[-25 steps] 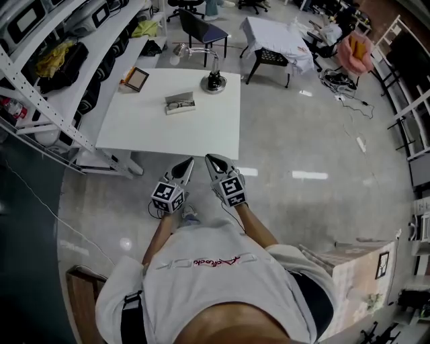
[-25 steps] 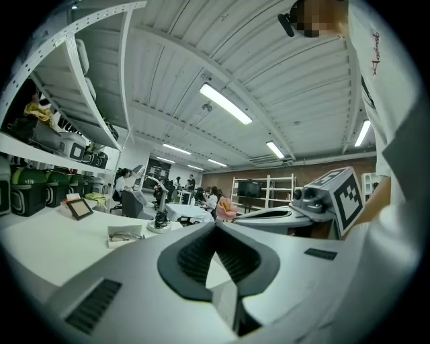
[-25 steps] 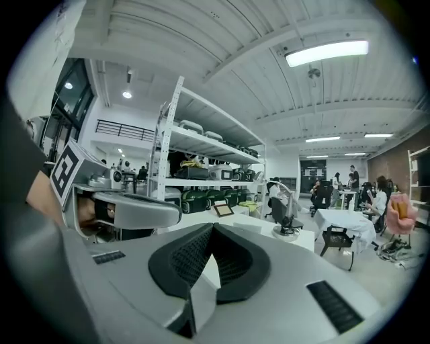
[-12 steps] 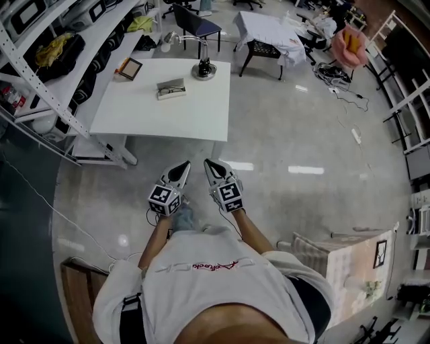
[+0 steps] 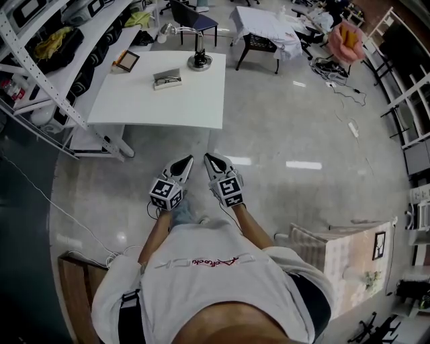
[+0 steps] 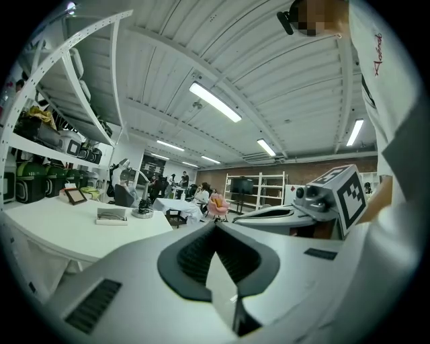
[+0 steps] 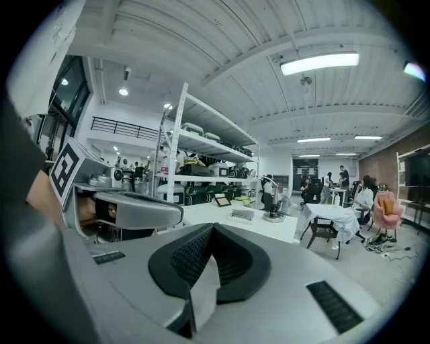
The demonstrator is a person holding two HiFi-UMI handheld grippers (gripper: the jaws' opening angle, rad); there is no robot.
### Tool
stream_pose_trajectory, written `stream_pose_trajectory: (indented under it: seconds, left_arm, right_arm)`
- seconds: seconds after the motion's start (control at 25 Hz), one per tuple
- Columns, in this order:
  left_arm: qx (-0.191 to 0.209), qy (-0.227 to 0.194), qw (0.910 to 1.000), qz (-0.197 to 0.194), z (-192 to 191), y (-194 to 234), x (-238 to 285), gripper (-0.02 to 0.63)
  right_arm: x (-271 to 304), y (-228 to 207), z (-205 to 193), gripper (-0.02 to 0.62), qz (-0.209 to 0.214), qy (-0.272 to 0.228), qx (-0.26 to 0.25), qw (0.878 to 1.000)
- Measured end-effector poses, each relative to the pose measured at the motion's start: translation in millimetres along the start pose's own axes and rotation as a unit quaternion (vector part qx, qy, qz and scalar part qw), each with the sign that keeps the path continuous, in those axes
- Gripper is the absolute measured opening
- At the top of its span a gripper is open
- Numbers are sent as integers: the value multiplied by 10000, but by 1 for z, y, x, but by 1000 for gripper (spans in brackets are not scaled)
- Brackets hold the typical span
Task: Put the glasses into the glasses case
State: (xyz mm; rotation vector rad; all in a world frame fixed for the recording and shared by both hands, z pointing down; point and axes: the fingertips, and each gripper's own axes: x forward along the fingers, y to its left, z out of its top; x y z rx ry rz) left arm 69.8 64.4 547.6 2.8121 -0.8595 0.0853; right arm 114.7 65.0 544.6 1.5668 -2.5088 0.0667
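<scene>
A grey glasses case (image 5: pixel 167 78) lies on the white table (image 5: pixel 154 107) far ahead, with what looks like the glasses resting on it; it is too small to tell more. The left gripper view has the case (image 6: pixel 111 215) at the left, and the right gripper view has the case (image 7: pixel 243 214) mid-frame. My left gripper (image 5: pixel 187 162) and right gripper (image 5: pixel 209 159) are held side by side over the floor, well short of the table's near edge. Both are shut with nothing between the jaws, seen also in the left gripper's (image 6: pixel 215 223) and right gripper's (image 7: pixel 212 227) own views.
A desk lamp (image 5: pixel 199 60) and a picture frame (image 5: pixel 125 62) stand on the table behind the case. Metal shelving (image 5: pixel 40 67) runs along the left. A chair (image 5: pixel 191 17) and a cloth-covered table (image 5: pixel 265 27) are beyond. A cardboard box (image 5: pixel 342 262) sits at my right.
The table and case have slid up and shrunk in the head view, so the gap between my gripper tips and the table's edge has grown. Both grippers stay shut.
</scene>
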Motion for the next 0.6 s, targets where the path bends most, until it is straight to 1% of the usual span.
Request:
stream_pose_trajectory:
  seconds: [0.2, 0.32, 0.6]
  left_arm:
    - [13, 32, 10000, 22, -7, -9, -9, 9]
    - [67, 35, 10000, 41, -6, -11, -12, 9]
    - [39, -32, 10000, 12, -3, -17, -13, 9]
  right_arm:
    - [-9, 7, -4, 5, 41, 10, -1, 10000]
    - [-11, 11, -5, 5, 67, 6, 1, 10000]
    - [-12, 21, 0, 5, 122, -48, -45, 9999]
